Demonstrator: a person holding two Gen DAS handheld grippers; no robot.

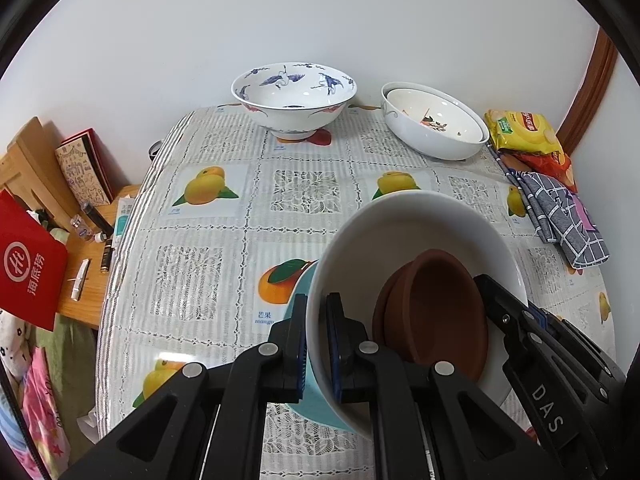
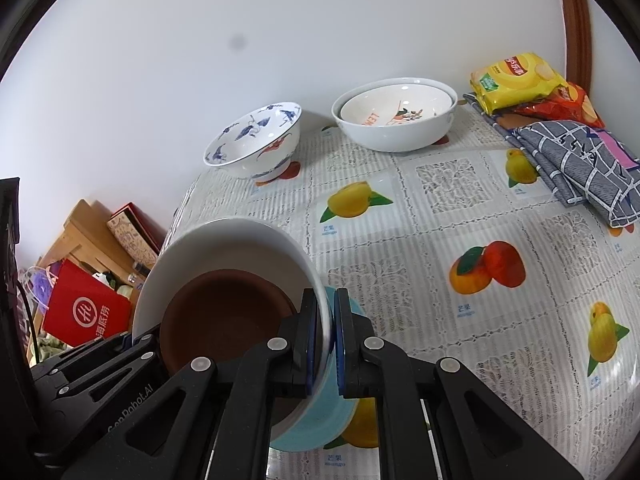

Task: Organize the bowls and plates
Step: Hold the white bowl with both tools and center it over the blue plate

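Observation:
A bowl, white inside and light blue outside [image 1: 404, 232] [image 2: 224, 236], holds brown saucers [image 1: 436, 308] [image 2: 224, 308] and is lifted, tilted, above the table. My left gripper [image 1: 317, 344] is shut on its left rim. My right gripper [image 2: 325, 344] is shut on its right rim and shows in the left wrist view [image 1: 508, 320]. A blue-crane bowl [image 1: 294, 96] [image 2: 256, 140] stands at the far side. Two nested white bowls [image 1: 434, 120] [image 2: 396, 116] stand to its right.
The table has a fruit-print lace cloth [image 1: 224, 240] [image 2: 460, 208]. Snack bags [image 1: 520, 128] [image 2: 516, 80] and a grey checked cloth [image 1: 560, 216] [image 2: 580, 160] lie at the right. A wooden side table with a red bag [image 1: 28, 264] [image 2: 88, 312] stands to the left.

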